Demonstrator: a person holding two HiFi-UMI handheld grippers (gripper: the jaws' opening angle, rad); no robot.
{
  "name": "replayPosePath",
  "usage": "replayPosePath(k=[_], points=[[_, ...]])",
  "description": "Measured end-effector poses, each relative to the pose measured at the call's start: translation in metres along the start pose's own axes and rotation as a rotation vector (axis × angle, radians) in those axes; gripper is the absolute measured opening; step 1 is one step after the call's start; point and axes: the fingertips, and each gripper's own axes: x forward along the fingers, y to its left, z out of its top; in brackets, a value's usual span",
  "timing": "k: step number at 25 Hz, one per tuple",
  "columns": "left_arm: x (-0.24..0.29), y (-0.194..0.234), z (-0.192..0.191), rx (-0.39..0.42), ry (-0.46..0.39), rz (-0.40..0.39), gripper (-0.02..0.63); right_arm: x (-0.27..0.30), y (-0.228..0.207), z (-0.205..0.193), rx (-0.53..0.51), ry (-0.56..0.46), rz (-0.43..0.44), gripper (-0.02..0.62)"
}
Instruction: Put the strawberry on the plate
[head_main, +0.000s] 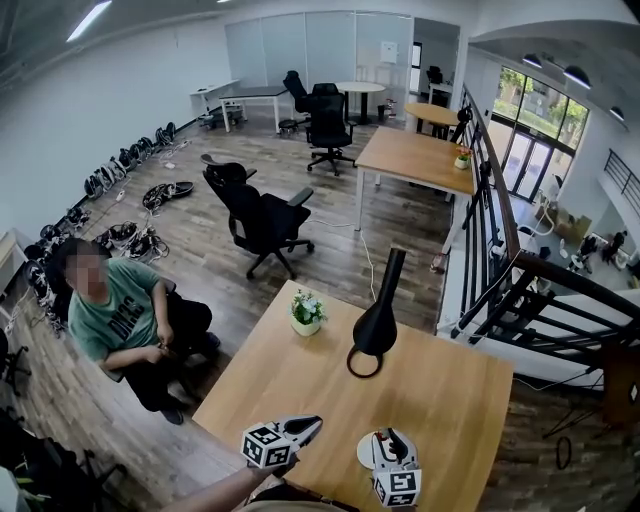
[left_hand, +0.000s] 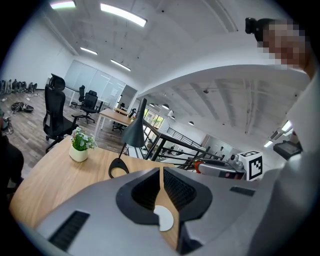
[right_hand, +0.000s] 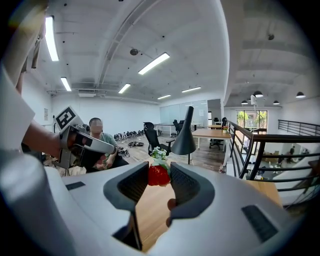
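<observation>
We find the strawberry (right_hand: 158, 176) pinched between the jaws of the right gripper (right_hand: 159, 170), held by its red flanks near the jaw tips with the green cap turned up and away from us. In the head view that gripper (head_main: 392, 440) hangs over the near end of the wooden table (head_main: 450, 390). The white plate (head_main: 363, 452) shows just beneath and to the left of it, partly covered by the gripper's body. How high the fruit sits above the plate we cannot tell. The left gripper (left_hand: 161, 170) has its jaws pressed together with nothing between them, and it hovers just beside the plate on the other side. Farther up the table stand a small potted plant (head_main: 306, 313) and a black lamp (head_main: 377, 320), both well apart from the work, and a person (head_main: 120, 320) sits off the table's left edge. We judge the strawberry to be light and soft (a real berry would bruise under a hard squeeze, and even a toy one is smooth and tapered enough to squirt out). So the broad middle, where the pads now sit, is the right place to hold it, and the pressure should be modest. It is also likely to roll once it is let go, so it should be released low over the middle of the plate.
</observation>
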Motion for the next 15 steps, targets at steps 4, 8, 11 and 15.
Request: replayPosePath(k=[4,8,11,15], points=[[0.01,-0.006,-0.007,-0.007,-0.005,0.014,0.006,-0.005,-0.011,-0.002,-0.005,-0.014,0.011,0.14],[0.021,-0.014,-0.01,-0.003,-0.017,0.029,0.006,-0.008,-0.024,-0.007,-0.023,-0.02,0.024,0.14],[0.025,-0.019,-0.009,-0.005,-0.036,0.041,0.006,-0.009,-0.029,-0.013,-0.033,-0.008,0.037,0.14],[0.028,-0.024,-0.011,-0.022,-0.062,0.061,0.006,-0.01,-0.03,-0.02,-0.034,0.013,0.065,0.14]])
